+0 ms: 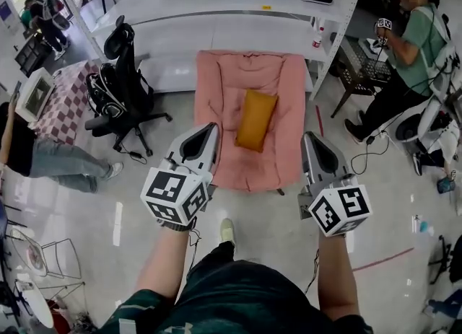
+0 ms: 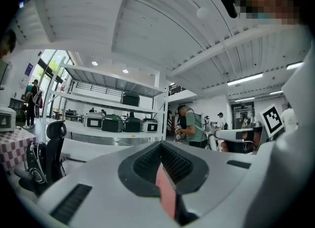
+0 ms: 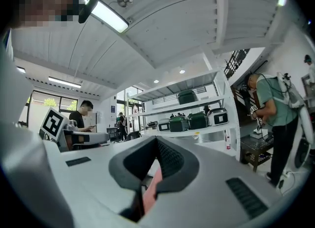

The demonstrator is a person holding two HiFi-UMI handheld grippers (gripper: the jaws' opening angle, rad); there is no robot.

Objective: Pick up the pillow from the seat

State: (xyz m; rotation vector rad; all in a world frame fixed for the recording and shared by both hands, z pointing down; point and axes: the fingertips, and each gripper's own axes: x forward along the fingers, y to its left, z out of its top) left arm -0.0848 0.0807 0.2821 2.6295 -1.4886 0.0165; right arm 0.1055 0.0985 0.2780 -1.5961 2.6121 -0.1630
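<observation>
An orange pillow [image 1: 255, 119] lies in the middle of a pink cushioned seat [image 1: 220, 87] on the floor ahead of me. My left gripper [image 1: 210, 130] hovers over the seat's near left corner, its jaws together and holding nothing. Level with it, my right gripper [image 1: 308, 138] hangs off the seat's near right edge, also shut and empty. Both are short of the pillow and apart from it. In the left gripper view the closed jaws [image 2: 161, 146] point at the shelves, with a strip of pink showing between them. The right gripper view shows its closed jaws [image 3: 156, 141] the same way.
A black office chair [image 1: 120, 87] stands left of the seat. Behind it runs a white shelf rack [image 1: 238, 9] carrying several cookers. One person [image 1: 413, 45] sits at the right, another [image 1: 45, 158] at the left by a checkered table [image 1: 66, 100]. Cables lie on the floor.
</observation>
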